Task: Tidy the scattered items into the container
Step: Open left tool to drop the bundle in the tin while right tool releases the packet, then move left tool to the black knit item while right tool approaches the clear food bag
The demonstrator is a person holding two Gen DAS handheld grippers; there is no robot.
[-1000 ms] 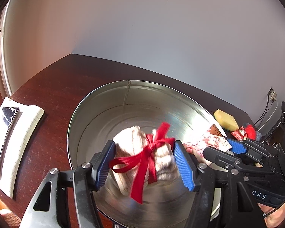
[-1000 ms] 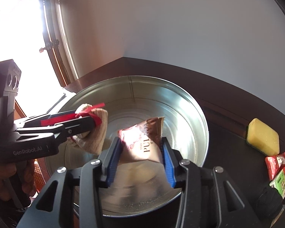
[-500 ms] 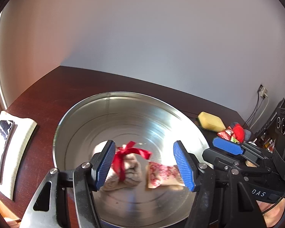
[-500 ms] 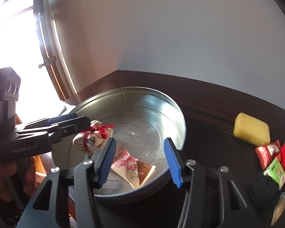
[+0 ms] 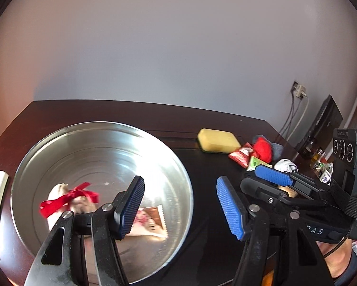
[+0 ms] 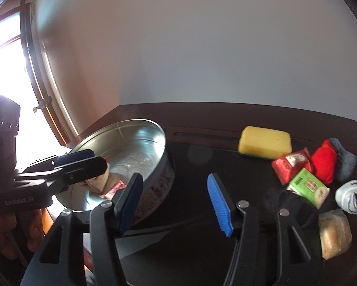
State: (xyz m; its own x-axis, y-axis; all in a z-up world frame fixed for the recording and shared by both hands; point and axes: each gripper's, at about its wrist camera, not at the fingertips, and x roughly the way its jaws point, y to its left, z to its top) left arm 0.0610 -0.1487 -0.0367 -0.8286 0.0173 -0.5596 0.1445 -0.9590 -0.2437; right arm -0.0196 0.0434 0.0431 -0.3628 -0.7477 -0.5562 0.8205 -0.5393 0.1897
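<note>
Left wrist view, container: round metal tin (image 5: 35,157) on the dark wooden table (image 5: 154,116), open-topped, bare inner wall shining.
Contents: cloth bundle tied with a red ribbon (image 5: 68,196) lies on the tin floor at the near-left side; a pink-and-brown snack packet (image 5: 152,221) lies flat just beside it, toward the tin's near-right wall. Whether the two touch cannot be told.
Left gripper (image 5: 181,208): above the tin's near-right rim, jaws wide apart, nothing between the blue pads.
Right gripper (image 6: 175,205): outside the tin, to its right, over bare table; jaws wide apart, holding nothing.
Items outside the tin: all lie well to the right of the tin, in a loose cluster.
Yellow sponge (image 6: 265,143): farthest back of the cluster, nearest the tin.
Red packet (image 6: 290,164): just in front of the sponge, touching the green packet (image 6: 308,187).
Red sock ball (image 6: 325,162): beside the red packet, against a grey sock (image 6: 345,163).
White-grey sock roll (image 6: 351,196): at the cluster's right edge.
Black sock ball (image 6: 285,202): near side of the cluster, partly behind the right gripper's frame.
Beige bundle (image 6: 334,233): nearest the camera, blurred.
Person: a hand (image 6: 2,233) grips the left gripper's handle, left of the tin.
</note>
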